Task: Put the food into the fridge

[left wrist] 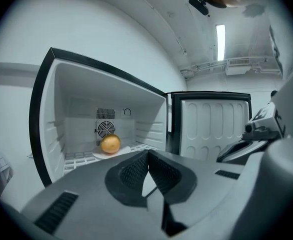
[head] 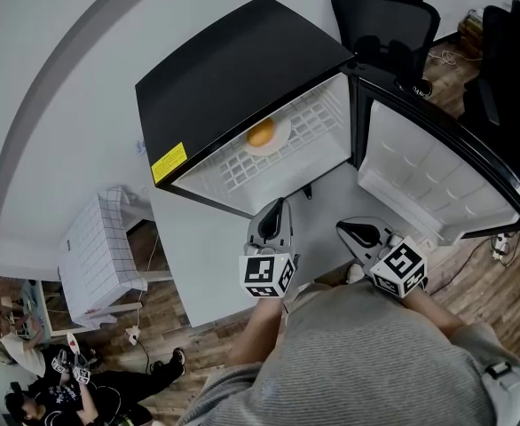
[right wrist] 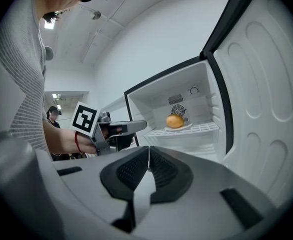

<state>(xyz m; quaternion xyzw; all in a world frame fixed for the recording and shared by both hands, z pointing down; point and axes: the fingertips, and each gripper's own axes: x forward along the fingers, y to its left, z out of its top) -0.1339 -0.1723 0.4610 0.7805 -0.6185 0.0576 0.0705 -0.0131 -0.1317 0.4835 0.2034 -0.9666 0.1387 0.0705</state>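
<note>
Head view: left tool (head: 276,204) and right tool (head: 347,229) both pressed together on nothing, orange (head: 261,134) ahead on the fridge shelf (head: 309,118), open door (head: 429,180) nearest the right tool.

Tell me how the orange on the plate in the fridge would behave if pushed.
The orange looks round, so it would probably roll. Its plate looks shallow and might not stop it. The plate sits on a wire shelf, so it could slide too.

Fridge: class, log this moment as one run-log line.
fridge: door open | orange: on plate on shelf inside | left gripper: jaws shut, empty | right gripper: jaws shut, empty
</note>
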